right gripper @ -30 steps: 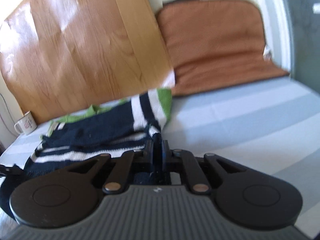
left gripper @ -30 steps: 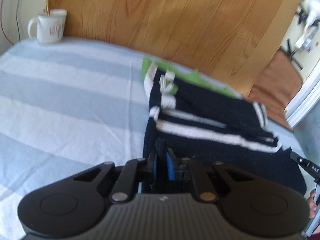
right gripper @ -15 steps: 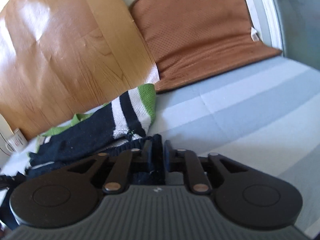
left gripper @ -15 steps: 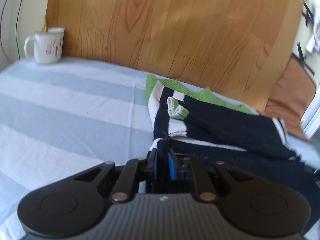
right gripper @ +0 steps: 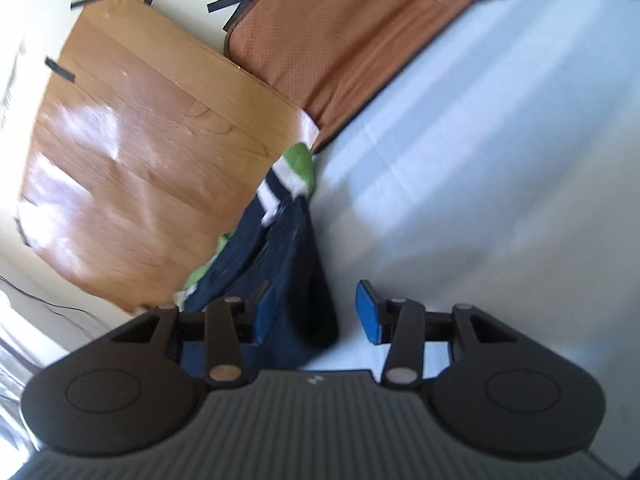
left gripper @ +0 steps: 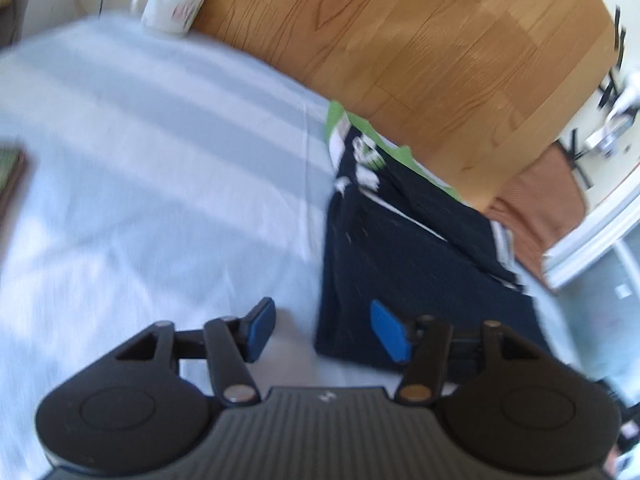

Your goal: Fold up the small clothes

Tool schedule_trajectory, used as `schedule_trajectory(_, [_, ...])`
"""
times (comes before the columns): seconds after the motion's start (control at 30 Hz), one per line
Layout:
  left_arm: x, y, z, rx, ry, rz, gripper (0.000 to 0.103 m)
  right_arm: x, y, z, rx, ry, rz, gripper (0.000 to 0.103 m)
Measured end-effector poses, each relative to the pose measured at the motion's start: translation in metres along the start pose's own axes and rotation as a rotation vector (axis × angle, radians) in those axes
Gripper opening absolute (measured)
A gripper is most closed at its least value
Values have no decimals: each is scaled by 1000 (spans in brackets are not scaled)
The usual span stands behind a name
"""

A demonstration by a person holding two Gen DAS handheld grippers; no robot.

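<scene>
A small navy knit sweater (left gripper: 404, 248) with white and green stripes lies folded on the striped light-blue cloth (left gripper: 160, 184), near the wooden board. My left gripper (left gripper: 324, 330) is open and empty, hovering over the sweater's near left corner. In the right wrist view the sweater (right gripper: 296, 264) runs away from me, with its striped green cuff (right gripper: 294, 172) at the far end. My right gripper (right gripper: 316, 314) is open and empty, with the sweater's near right edge between its fingers, not held.
A white mug (left gripper: 172, 4) stands at the far left by the upright wooden board (left gripper: 420, 48). A brown cushion (right gripper: 344, 32) leans at the back right. A dark framed object (left gripper: 10, 176) shows at the left edge.
Both grippers were shut on the sweater's near edge and carried it toward the board. Now both have opened, let the sweater go, and pulled back and up.
</scene>
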State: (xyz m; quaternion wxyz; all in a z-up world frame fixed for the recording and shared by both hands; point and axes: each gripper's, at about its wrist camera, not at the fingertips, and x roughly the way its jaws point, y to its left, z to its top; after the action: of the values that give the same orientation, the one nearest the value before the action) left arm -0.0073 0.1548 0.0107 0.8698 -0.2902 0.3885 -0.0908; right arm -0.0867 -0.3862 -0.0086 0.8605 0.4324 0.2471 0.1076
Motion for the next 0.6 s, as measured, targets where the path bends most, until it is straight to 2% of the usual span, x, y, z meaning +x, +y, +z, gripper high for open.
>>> schedule_trajectory(0.07, [-1, 3, -6, -68, 26, -70, 66, -2, 2, -8, 22, 24, 11, 48])
schedule_trajectory(0.13, [6, 0, -9, -103, 43, -100, 74, 3, 9, -14, 19, 44, 17, 48])
schedule_trajectory(0.2, [12, -9, -12, -96, 15, -94, 79, 14, 17, -13, 10, 52, -7, 47])
schedule_trajectory(0.27, [20, -16, -11, -91, -10, -71, 79, 29, 28, -10, -8, 62, -27, 48])
schedule_trajectory(0.3, [24, -19, -10, -96, -24, -59, 77, 37, 32, -10, -8, 64, -30, 48])
schedule_trajectory(0.33, [28, -21, -9, -103, -34, -44, 66, 44, 35, -9, 1, 61, -31, 48])
schedule_trajectory(0.37, [29, -23, -8, -103, -47, -20, 61, 49, 34, -9, 9, 55, -33, 48])
schedule_trajectory(0.4, [32, -25, -7, -96, -42, 8, 38, 54, 37, -8, 15, 49, -40, 48])
schedule_trajectory(0.43, [33, -24, -6, -93, -37, 32, 31, 57, 36, -7, 25, 48, -41, 48])
schedule_trajectory(0.47, [32, -24, -6, -99, -33, 37, 29, 59, 37, -7, 32, 46, -42, 46])
schedule_trajectory(0.5, [32, -22, -5, -110, -18, 36, 22, 60, 35, -7, 43, 51, -58, 27])
schedule_trajectory(0.53, [31, -20, -5, -125, -1, 30, 21, 59, 31, -6, 58, 69, -68, 19])
schedule_trajectory(0.6, [25, -19, -6, -137, 9, 24, 19, 50, 27, -8, 76, 62, -52, 18])
